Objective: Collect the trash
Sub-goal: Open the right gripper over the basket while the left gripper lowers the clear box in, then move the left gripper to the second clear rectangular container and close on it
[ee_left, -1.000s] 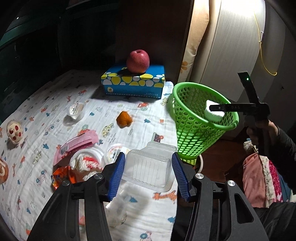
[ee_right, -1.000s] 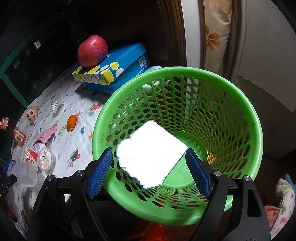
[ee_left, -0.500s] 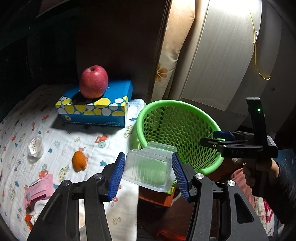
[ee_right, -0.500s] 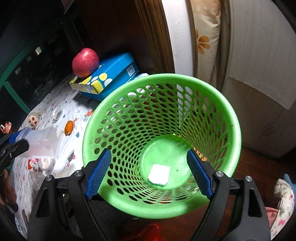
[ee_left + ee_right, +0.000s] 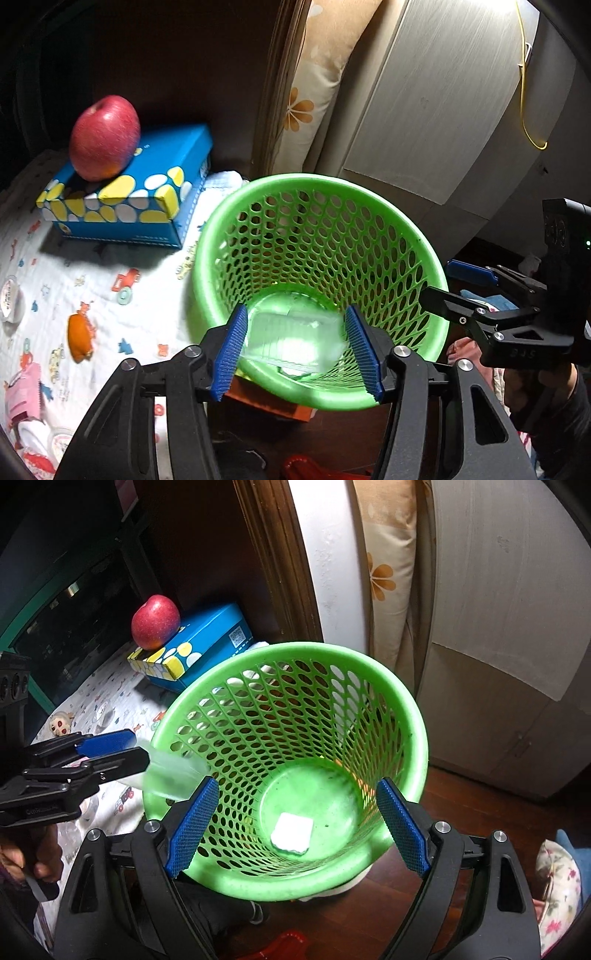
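My left gripper [image 5: 295, 350] is shut on a clear plastic container [image 5: 293, 341] and holds it over the near rim of the green mesh basket [image 5: 369, 236]. In the right wrist view the container [image 5: 171, 773] juts over the basket's left rim [image 5: 159, 734] from the left gripper [image 5: 110, 751]. My right gripper [image 5: 295, 827] is open and empty above the basket. It shows at the right of the left wrist view [image 5: 454, 284]. A white square piece of trash [image 5: 292, 832] lies on the basket floor.
A red apple [image 5: 105, 136] sits on a blue tissue box [image 5: 136, 195] on the patterned cloth [image 5: 74, 280]. An orange peel [image 5: 79, 338], a small cup [image 5: 9, 299] and pink wrappers [image 5: 22, 395] lie on it. A cabinet [image 5: 443, 110] stands behind the basket.
My left gripper carried the clear container from the table to over the basket. My right gripper opened and dropped the white piece, which now lies on the basket floor.
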`<state>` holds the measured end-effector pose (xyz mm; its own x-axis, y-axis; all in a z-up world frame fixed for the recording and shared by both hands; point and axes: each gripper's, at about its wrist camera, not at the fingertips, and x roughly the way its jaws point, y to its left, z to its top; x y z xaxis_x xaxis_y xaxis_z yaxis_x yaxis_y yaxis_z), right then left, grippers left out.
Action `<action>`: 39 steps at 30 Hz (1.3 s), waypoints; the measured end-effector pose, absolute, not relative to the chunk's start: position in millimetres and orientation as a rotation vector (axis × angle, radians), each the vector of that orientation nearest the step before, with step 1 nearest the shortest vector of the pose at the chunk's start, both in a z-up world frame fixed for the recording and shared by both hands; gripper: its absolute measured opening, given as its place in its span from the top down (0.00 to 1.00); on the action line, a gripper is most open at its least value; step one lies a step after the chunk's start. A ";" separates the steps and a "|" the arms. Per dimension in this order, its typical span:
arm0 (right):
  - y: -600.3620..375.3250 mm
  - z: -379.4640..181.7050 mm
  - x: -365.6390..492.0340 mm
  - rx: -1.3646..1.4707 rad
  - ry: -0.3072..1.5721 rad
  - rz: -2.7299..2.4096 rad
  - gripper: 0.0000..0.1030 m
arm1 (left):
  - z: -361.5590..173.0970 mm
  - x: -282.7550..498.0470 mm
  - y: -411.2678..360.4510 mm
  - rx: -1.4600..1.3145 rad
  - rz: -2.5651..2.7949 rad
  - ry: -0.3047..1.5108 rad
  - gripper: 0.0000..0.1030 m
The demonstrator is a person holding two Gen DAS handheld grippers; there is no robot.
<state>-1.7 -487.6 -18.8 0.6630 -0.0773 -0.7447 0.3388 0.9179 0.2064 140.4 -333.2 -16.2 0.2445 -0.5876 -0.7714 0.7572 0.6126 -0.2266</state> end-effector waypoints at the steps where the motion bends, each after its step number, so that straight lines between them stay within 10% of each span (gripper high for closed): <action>1: -488.3 -19.2 -2.8 0.347 0.816 -0.241 0.16 | -18.0 139.9 -333.2 0.202 -0.925 0.951 0.38; 39: -311.1 -7.9 57.0 0.188 0.843 0.077 0.16 | -30.8 120.5 23.2 -0.259 -0.087 1.042 0.38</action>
